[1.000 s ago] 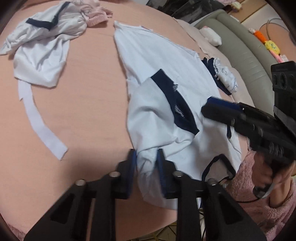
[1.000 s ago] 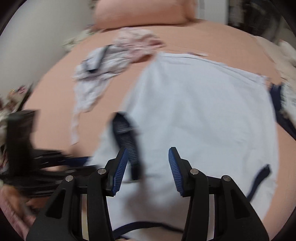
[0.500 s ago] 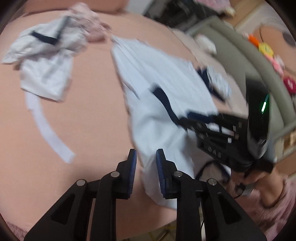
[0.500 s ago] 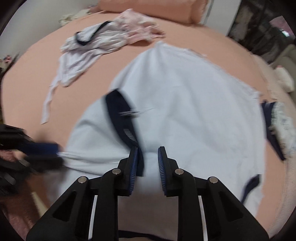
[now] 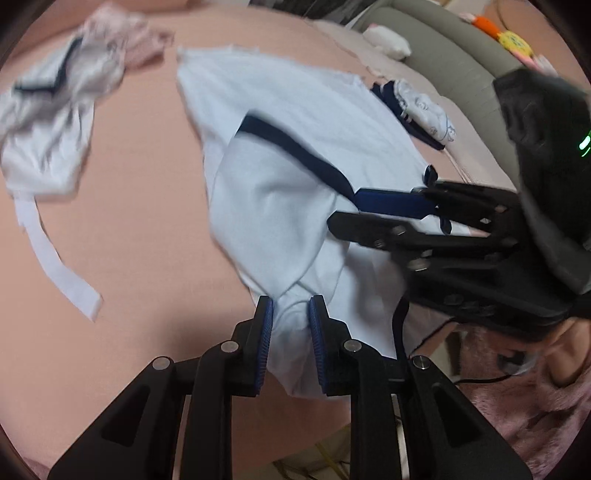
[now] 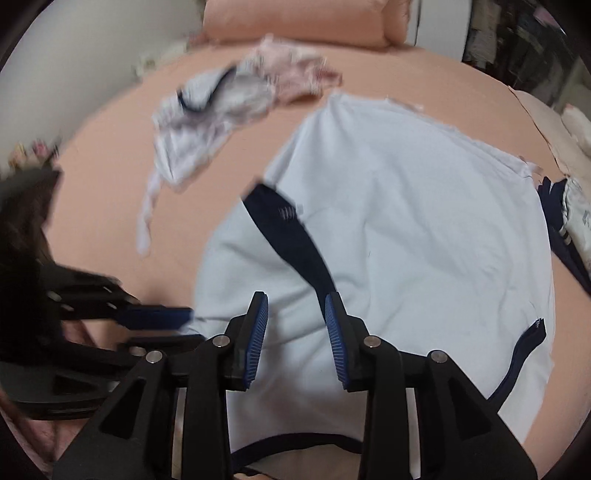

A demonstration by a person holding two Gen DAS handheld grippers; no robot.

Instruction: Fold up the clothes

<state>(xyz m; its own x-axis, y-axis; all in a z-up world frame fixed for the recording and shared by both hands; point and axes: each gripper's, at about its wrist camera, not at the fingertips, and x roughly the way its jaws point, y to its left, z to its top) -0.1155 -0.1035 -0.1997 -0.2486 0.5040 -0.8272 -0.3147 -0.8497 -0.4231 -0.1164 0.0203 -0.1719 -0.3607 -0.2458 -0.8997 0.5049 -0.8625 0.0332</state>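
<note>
L gripper (image 5: 290, 310) pinches white shirt (image 5: 280, 206) edge. R gripper (image 6: 296, 310) part open w/ sleeve fabric between pads, grip unclear.

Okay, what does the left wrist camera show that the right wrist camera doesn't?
Only the left wrist view shows the grey sofa, the yellow and orange toy behind it, and the left gripper shut on a bunched fold of the white shirt.

Only the right wrist view shows the peach pillow at the head of the bed and the right gripper with its jaws apart over the shirt's navy trim; whether it grips cloth is unclear.

Both show the shirt, the crumpled white garment, the pink garment and the peach bed sheet.
</note>
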